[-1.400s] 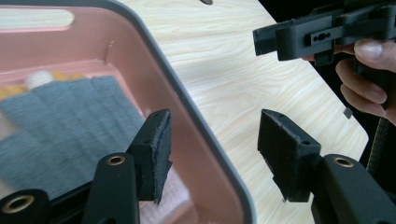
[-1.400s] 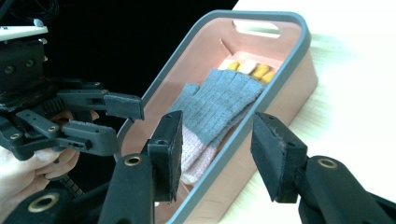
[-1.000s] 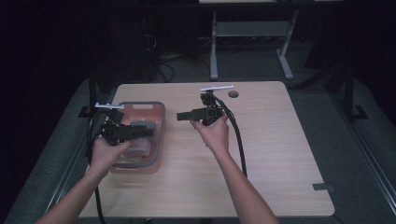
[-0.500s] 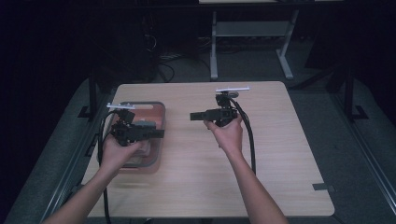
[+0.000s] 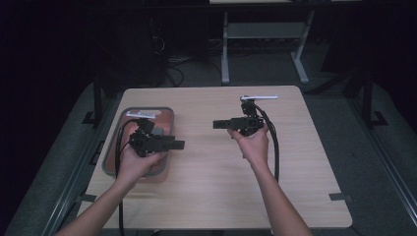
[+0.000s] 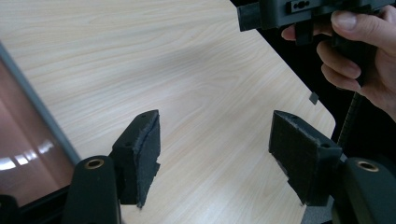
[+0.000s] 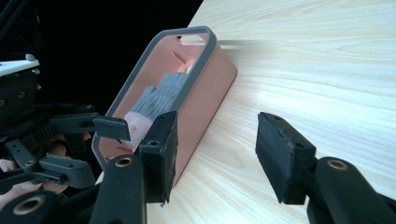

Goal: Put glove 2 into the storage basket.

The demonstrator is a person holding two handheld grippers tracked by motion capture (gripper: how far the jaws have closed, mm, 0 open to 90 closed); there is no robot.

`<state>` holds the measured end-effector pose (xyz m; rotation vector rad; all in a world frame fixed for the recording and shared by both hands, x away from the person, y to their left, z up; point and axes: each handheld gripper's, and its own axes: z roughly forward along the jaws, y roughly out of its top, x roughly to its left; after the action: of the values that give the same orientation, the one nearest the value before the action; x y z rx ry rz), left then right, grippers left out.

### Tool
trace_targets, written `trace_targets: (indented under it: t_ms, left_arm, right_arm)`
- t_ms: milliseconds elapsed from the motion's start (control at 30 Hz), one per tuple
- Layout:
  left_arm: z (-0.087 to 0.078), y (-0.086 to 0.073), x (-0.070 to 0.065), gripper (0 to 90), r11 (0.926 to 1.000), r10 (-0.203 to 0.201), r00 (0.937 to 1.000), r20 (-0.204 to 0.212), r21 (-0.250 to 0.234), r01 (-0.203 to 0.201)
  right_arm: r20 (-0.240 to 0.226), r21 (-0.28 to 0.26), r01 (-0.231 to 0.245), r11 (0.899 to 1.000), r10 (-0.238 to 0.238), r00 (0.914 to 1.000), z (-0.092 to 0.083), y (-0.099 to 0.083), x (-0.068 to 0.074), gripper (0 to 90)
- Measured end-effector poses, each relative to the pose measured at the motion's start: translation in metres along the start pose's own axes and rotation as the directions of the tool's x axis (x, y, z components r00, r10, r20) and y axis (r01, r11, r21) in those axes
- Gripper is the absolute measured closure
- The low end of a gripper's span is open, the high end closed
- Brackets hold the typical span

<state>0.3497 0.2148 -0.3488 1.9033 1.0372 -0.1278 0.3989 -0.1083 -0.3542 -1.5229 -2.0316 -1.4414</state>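
the counter (image 5: 305, 162) carries a pink bin (image 5: 116, 150) with a grey rim near its left edge, its long axis running away from the person. inside the bin lies a grey cloth (image 7: 161, 95) on something pale pink. the left hand-held gripper (image 5: 178, 144) hovers over the bin's right rim, so it is by far the nearer one, and points away from the bin toward the counter's middle; the cloth lies behind its jaws. the right hand-held gripper (image 5: 216, 124) hangs well right of the bin, aimed back at it. both stand wide with nothing between the pads, having just been opening. compared with the earlier frames, both hands sit further right of the bin.
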Motion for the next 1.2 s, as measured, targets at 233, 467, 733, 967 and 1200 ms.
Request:
trace_targets:
  t_ms: [233,467,733,967,1200]
  left_arm:
    - [0.013,0.0,-0.009,31.6,0.9999,0.01,0.9999,0.013,0.011,-0.01]
    - [0.027,-0.001,-0.016,29.8,0.9995,0.02,0.9992,0.033,0.024,-0.02]
    - [0.04,-0.001,-0.023,27.2,0.9991,0.026,0.9984,0.05,0.031,-0.028]
    - [0.052,-0.002,-0.029,24.4,0.9985,0.037,0.9976,0.059,0.038,-0.039]
    - [0.066,-0.005,-0.035,21.5,0.998,0.035,0.9964,0.077,0.05,-0.039]
  right_arm:
    - [0.013,-0.014,-0.014,1.0,0.014,0.9998,-0.014,-0.006,-0.011,46.3]
    - [0.025,-0.018,-0.025,1.0,0.026,0.9993,-0.025,-0.012,-0.017,44.3]
    - [0.044,-0.033,-0.041,0.999,0.043,0.9981,-0.042,-0.018,-0.03,43.7]
    - [0.058,-0.051,-0.058,0.997,0.061,0.9964,-0.056,-0.025,-0.042,41.6]
    - [0.073,-0.062,-0.082,0.995,0.086,0.9936,-0.067,-0.033,-0.057,39.5]
